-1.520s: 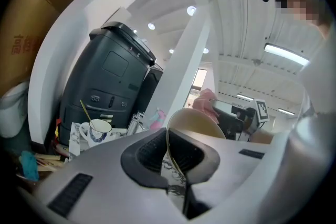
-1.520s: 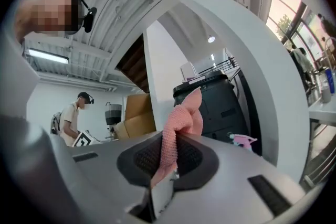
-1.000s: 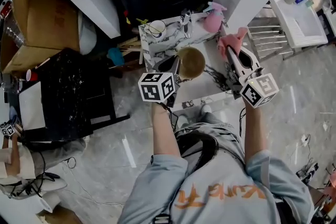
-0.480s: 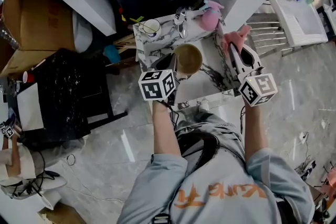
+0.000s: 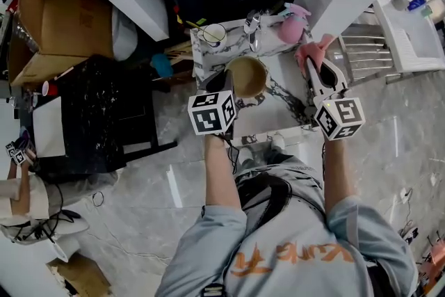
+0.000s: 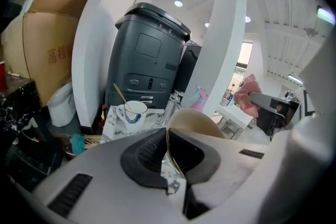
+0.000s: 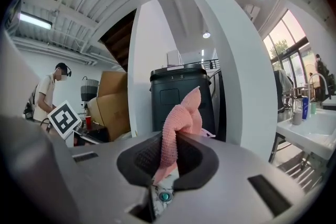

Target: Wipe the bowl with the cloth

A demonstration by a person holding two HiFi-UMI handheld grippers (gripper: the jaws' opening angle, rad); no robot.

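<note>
Basically, left tool point(image 6: 167, 139) was shut on the thin rim of the bowl point(image 5: 247, 76), tilted over the table point(image 5: 278, 118). Right tool point(image 7: 176, 157) pinched the pink cloth point(image 7: 178, 123), just beside the bowl. Likely risk: wiping pressure twists the bowl loose, or the cloth pulls out.

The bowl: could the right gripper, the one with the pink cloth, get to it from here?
Probably yes. The right gripper, shut on the cloth, is beside the bowl with nothing standing between them; the left gripper grips the bowl by one rim, leaving its opening free.
</note>
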